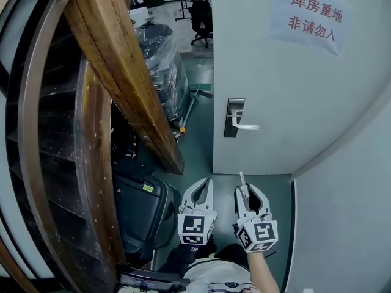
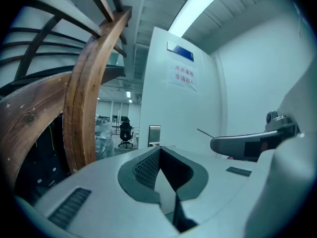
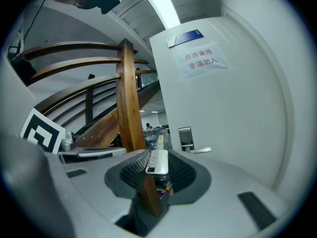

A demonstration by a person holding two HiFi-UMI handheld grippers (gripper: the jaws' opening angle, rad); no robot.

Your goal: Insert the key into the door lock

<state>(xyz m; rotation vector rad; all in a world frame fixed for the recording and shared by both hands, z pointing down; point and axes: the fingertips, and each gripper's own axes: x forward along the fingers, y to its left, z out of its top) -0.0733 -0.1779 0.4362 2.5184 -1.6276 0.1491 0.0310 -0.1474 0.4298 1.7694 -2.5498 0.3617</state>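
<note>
So the person has both grippers held low in front of a white door [image 1: 275, 84], near the bottom of the head view. The right gripper [image 1: 247, 189] has its fingers clamped tight on a flat silver metal key [image 1: 242, 178]. It's pinched by the head end, so the thin blade sticks out past the fingertips and points up toward the door. The right gripper view shows it sitting right between the ribbed black pads [image 3: 132, 171]. The left gripper [image 1: 204, 183] is just beside it on the person's left. Its fingers are pressed together with nothing in them, and in the left gripper view its dark pads [image 2: 145, 171] meet at the tip. The rectangular silver metal door lock plate [image 1: 234, 116], with a pale lever handle [image 1: 247, 126] pointing right, sits by the door's left edge. It's well apart from the key, so the key isn't in the lock. A paper sign with red characters [image 1: 311, 16] is stuck high on the door. Left of the door there's a big curved brown wooden stair railing [image 1: 122, 72], with a plastic-wrapped bundle [image 1: 160, 66] behind it. A black hard case [image 1: 143, 209] sits low down next to the greenish floor [image 1: 198, 145]. Past the door's edge, a black office chair [image 1: 201, 18] stands far back.
</note>
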